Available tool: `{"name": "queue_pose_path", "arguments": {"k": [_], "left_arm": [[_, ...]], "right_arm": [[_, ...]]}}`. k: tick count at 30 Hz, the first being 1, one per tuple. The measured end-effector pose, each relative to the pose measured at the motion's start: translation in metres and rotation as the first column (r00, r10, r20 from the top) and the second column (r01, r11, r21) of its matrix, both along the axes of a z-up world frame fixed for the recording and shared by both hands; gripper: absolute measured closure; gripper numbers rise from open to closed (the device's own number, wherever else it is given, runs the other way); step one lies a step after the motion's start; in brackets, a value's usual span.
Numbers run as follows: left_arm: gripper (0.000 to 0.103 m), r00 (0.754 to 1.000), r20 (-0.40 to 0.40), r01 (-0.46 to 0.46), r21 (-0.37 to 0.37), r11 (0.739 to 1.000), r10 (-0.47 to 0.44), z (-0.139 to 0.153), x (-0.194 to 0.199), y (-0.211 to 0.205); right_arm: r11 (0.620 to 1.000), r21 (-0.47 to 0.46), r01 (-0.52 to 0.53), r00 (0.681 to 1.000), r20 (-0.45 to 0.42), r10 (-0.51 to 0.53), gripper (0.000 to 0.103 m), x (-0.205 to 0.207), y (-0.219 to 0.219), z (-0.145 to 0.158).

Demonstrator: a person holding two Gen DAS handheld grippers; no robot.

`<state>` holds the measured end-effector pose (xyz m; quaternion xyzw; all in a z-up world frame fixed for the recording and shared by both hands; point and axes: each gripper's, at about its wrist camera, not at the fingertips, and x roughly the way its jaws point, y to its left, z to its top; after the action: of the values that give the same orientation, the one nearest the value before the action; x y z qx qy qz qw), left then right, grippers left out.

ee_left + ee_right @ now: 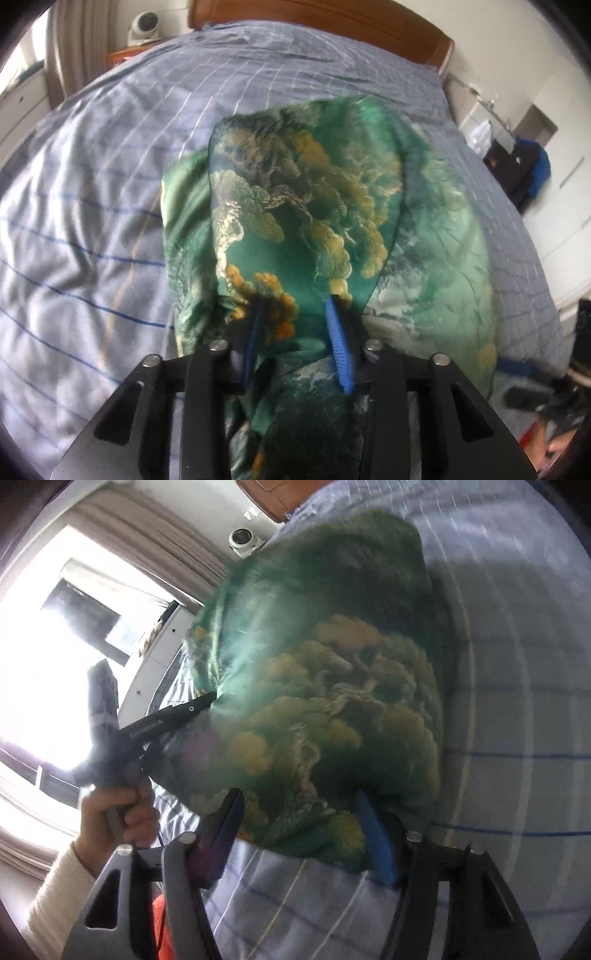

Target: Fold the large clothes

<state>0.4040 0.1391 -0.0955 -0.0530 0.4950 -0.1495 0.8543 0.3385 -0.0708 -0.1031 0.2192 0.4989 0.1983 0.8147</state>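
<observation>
Lying on pale blue-grey checked bedsheet (110, 206): glossy green garment with yellow-gold cloud print (295, 206), bunched, partly doubled over itself. Wooden headboard (332, 22) beyond, white round fan (144, 26) on bedside stand at far left.

Left gripper (297, 306), black frame with blue ribbed pads (338, 339), pointing down at near edge of garment; jaws partly apart, fabric bunched between them and draped over lower frame, left pad half buried in folds; firm pinch or loose contact, cannot tell. From right wrist view, same gripper (207, 701) tip meeting the cloth's left edge, bare hand (114, 812) in cream sleeve (55, 893) gripping handle.

Right gripper (299, 805) jaws wide apart, garment's near hem between them, blurred; cloth against blue right pad (376, 842), clear of dark left one. Orange item (162, 923) at bottom, unidentifiable.
</observation>
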Motion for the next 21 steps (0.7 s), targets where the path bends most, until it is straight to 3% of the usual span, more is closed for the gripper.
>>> {"name": "queue_pose_path", "arguments": {"k": [2, 3, 7, 11, 13, 17, 19, 21], "left_arm": [[0.012, 1.0, -0.007, -0.014, 0.031, 0.999, 0.014, 0.022, -0.001, 0.004], [0.008, 1.0, -0.004, -0.019, 0.017, 1.0, 0.019, 0.034, 0.0, 0.01], [0.007, 0.997, -0.078, -0.021, -0.133, 0.991, 0.01, 0.056, 0.012, 0.035], [0.007, 0.976, -0.208, 0.005, -0.253, 0.967, -0.059, 0.042, 0.034, 0.049], [0.007, 0.971, -0.228, 0.002, -0.287, 0.958, -0.07, 0.032, 0.042, 0.055], [0.007, 0.957, -0.279, -0.059, -0.442, 0.895, -0.074, -0.003, 0.052, 0.075], [0.007, 0.951, -0.302, -0.082, -0.459, 0.884, -0.069, -0.019, 0.055, 0.077], [0.007, 0.946, -0.32, -0.098, -0.42, 0.902, -0.046, -0.035, 0.056, 0.078]], "right_arm": [[1.0, 0.0, 0.016, 0.999, 0.038, -0.015, 0.011, -0.008, -0.007, 0.021], [0.999, 0.026, 0.029, 0.997, 0.069, -0.03, 0.008, -0.011, -0.016, 0.035], [0.991, 0.093, 0.101, 0.992, 0.061, -0.107, 0.001, -0.003, -0.049, 0.054], [0.987, 0.081, 0.141, 0.99, 0.021, -0.143, 0.001, 0.018, -0.075, 0.042], [0.985, 0.104, 0.138, 0.99, -0.028, -0.136, 0.001, 0.027, -0.08, 0.03], [0.98, 0.173, 0.094, 0.993, -0.082, -0.081, 0.001, 0.046, -0.076, 0.011], [0.981, 0.178, 0.072, 0.995, -0.08, -0.059, 0.001, 0.053, -0.074, 0.005], [0.983, 0.175, 0.05, 0.995, -0.091, -0.034, 0.001, 0.061, -0.068, -0.002]]}}
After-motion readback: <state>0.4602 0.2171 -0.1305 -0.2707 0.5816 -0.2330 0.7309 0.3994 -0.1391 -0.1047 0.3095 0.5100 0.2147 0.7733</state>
